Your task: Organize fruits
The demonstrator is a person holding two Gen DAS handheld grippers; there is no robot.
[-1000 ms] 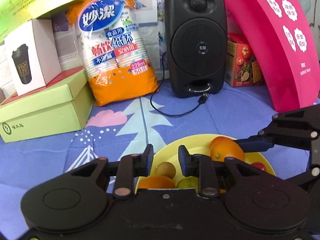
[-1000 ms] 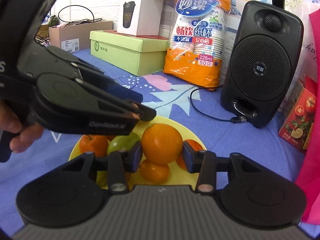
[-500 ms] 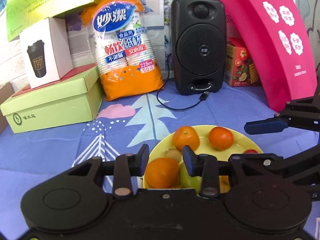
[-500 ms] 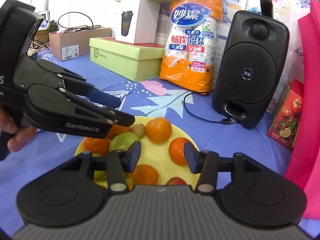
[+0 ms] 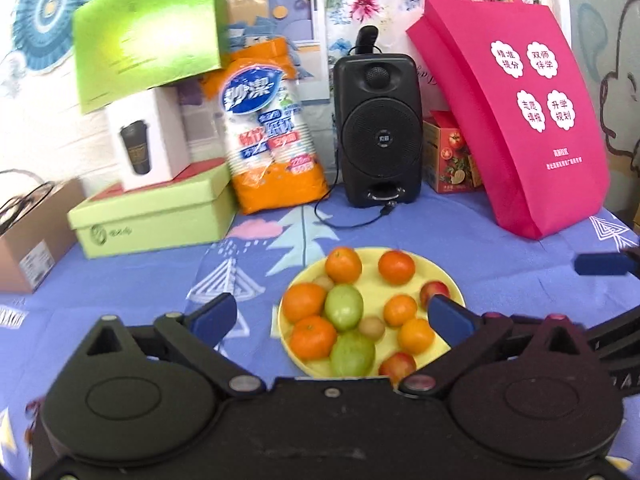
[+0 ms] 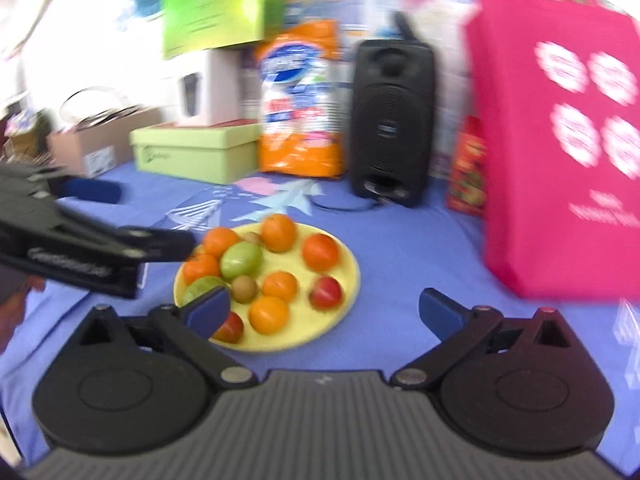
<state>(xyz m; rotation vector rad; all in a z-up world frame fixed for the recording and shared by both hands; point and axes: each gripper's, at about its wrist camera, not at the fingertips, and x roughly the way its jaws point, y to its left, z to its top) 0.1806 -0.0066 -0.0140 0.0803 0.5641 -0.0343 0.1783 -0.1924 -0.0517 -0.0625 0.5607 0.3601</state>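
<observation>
On the blue counter (image 5: 480, 236) sits the yellow plate (image 5: 448, 280), loaded with fruit: oranges (image 5: 343, 265), two green fruits (image 5: 344, 307), small brown kiwis (image 5: 371, 328) and red ones (image 5: 435, 290) at the right rim, all touching or just beside each other. Left hand-held gripper (image 5: 332, 314) hangs above the plate's near side, jaws spread wide and empty, one finger off the plate's left edge, the other over its right rim. Right hand-held gripper (image 6: 325, 311) is wide open too, nothing between its fingers, off to the plate's right; this view is blurred. From the right wrist view, the left tool reaches in from the left, its tip near the plate's left edge. Behind the plate stand a black speaker (image 5: 378, 130), an orange cup pack (image 5: 272, 132), a green box (image 5: 156, 216) and a pink bag (image 5: 520, 120).
</observation>
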